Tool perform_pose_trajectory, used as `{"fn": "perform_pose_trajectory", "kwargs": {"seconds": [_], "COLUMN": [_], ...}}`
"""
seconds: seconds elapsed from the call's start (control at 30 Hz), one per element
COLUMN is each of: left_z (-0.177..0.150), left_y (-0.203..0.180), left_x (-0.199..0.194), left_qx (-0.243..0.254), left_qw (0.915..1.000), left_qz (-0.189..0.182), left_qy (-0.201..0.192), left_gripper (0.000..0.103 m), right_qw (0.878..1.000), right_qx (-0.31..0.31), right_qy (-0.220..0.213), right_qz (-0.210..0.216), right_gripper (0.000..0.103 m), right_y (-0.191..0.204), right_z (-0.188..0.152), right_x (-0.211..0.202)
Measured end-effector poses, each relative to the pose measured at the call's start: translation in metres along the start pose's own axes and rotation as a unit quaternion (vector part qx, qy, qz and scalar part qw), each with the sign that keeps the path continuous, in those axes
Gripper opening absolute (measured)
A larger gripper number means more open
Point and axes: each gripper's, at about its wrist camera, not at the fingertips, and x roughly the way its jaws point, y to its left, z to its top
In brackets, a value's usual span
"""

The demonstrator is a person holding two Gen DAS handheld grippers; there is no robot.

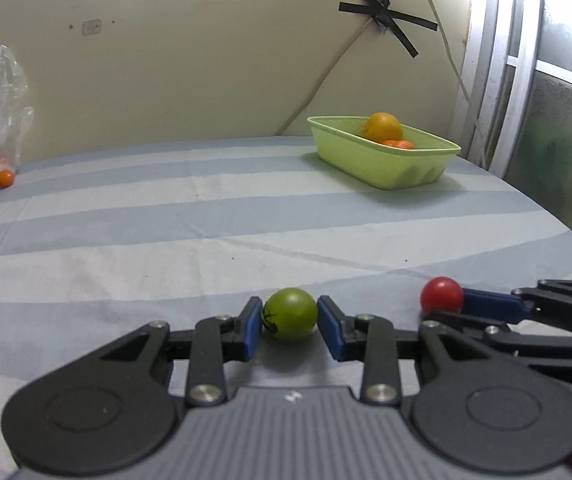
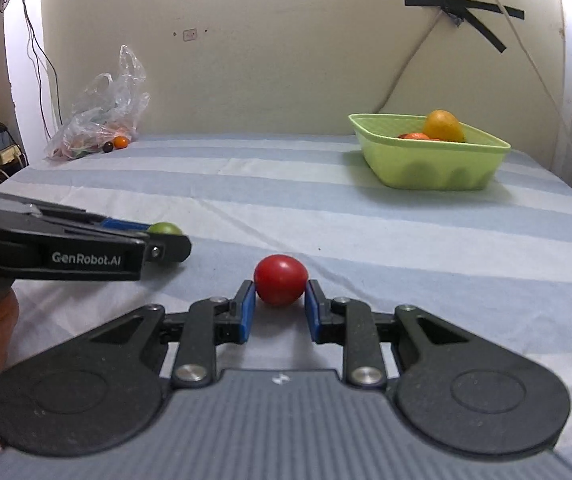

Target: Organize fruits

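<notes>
A green tomato [image 1: 290,313] is seen between the blue pads of the left gripper [image 1: 289,330], whose jaws are set against its two sides on the striped sheet [image 1: 166,232] that covers the table. A red tomato [image 2: 280,285] is flanked in the same way by the right gripper [image 2: 280,308]; its jaws stand at either side of the fruit, the left pad touching (whether the right pad is pressed home cannot be told). The two grippers are placed side by side near the front edge. Well apart from them, toward the wall at the far right, a light green basket [image 2: 429,168] is found with a large orange [image 2: 443,126] and smaller orange fruit inside. At the far left a crumpled plastic bag [image 2: 102,112] lies beside a small orange fruit [image 2: 120,142] and a dark one.
</notes>
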Motion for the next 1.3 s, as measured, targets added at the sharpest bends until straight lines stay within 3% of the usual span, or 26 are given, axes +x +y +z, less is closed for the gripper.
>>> {"fn": "perform_pose_trajectory", "kwargs": {"seconds": [0.17, 0.23, 1.3], "left_z": [-0.008, -0.011, -0.014], "left_y": [-0.007, -0.009, -0.01], "left_x": [0.0, -0.001, -0.002], "left_qx": [0.011, 0.018, 0.018], "left_qw": [0.9998, 0.9995, 0.9994], "left_qz": [0.013, 0.015, 0.014], "left_qy": [-0.014, -0.019, -0.026], "left_gripper": [0.034, 0.036, 0.051], "right_qw": [1.0, 1.0, 0.999], "right_qx": [-0.01, -0.013, -0.014], "right_qy": [-0.006, -0.007, -0.024], "right_qz": [-0.013, -0.011, -0.016], "right_gripper": [0.034, 0.042, 0.048], "right_y": [0.003, 0.003, 0.007], "right_z": [-0.005, -0.005, -0.009], "right_x": [0.001, 0.002, -0.006]}}
